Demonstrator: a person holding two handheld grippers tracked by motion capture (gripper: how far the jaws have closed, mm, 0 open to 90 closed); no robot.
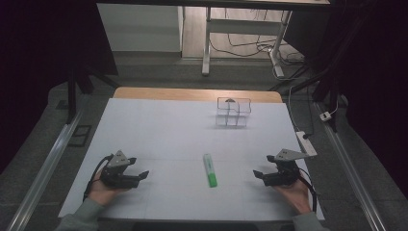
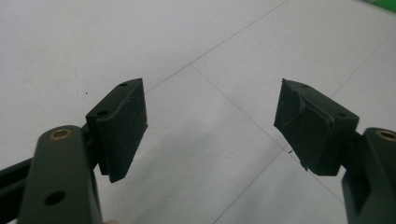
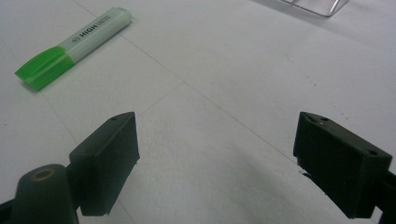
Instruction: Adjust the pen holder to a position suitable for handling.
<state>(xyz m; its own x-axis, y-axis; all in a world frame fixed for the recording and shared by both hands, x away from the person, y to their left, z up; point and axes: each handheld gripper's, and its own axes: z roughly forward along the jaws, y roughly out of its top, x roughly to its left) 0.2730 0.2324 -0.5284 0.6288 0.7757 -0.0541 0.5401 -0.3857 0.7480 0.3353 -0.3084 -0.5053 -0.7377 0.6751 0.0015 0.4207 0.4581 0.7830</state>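
A: Two grippers rest low on the white sheet, one at each near corner. Where is the green highlighter relative to them?

B: Between them, lying flat on the sheet, well apart from both. It is somewhat nearer the right gripper than the left gripper.

A: And from the right gripper's own view?

B: The highlighter lies ahead and off to the left of the jaws, outside the gap, its bright green cap end nearer the claw and its pale barrel pointing away.

A: How do the jaws stand?

B: Spread wide on both, with bare sheet between the pads. The left gripper pinches nothing, and neither does the right gripper.

A: Anything else ahead?

B: A clear plastic organiser stands far beyond the highlighter, toward the far edge of the table.
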